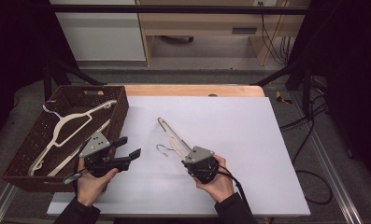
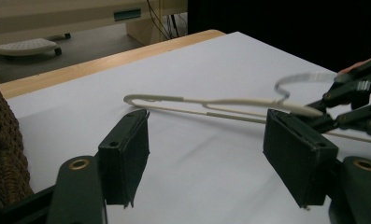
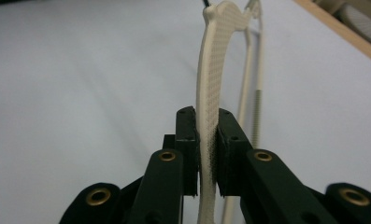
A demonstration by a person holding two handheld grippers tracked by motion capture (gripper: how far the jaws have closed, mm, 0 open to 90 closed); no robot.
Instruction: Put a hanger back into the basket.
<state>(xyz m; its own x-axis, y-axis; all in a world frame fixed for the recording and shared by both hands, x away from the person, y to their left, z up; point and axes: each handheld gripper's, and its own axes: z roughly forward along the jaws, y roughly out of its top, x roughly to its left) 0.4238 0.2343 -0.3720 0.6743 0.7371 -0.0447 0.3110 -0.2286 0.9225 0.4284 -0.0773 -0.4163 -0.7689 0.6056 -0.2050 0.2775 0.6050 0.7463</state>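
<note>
A cream plastic hanger [image 1: 171, 133] is tilted over the white tabletop [image 1: 239, 135], its far end near the surface and its metal hook [image 1: 163, 148] curling to the left. My right gripper [image 1: 189, 157] is shut on the near arm of this hanger [image 3: 211, 70], which stands on edge between the pads in the right gripper view [image 3: 206, 135]. My left gripper [image 1: 129, 147] is open beside the basket and holds nothing. In the left gripper view [image 2: 209, 154] it faces the hanger [image 2: 174, 99], well short of it.
A dark woven basket [image 1: 120, 112] on the left edge of the table holds more cream hangers [image 1: 66, 126]; its wall [image 2: 1, 140] is close beside my left gripper. A wooden strip [image 1: 192, 90] borders the table's far edge. Cables lie on the floor at right.
</note>
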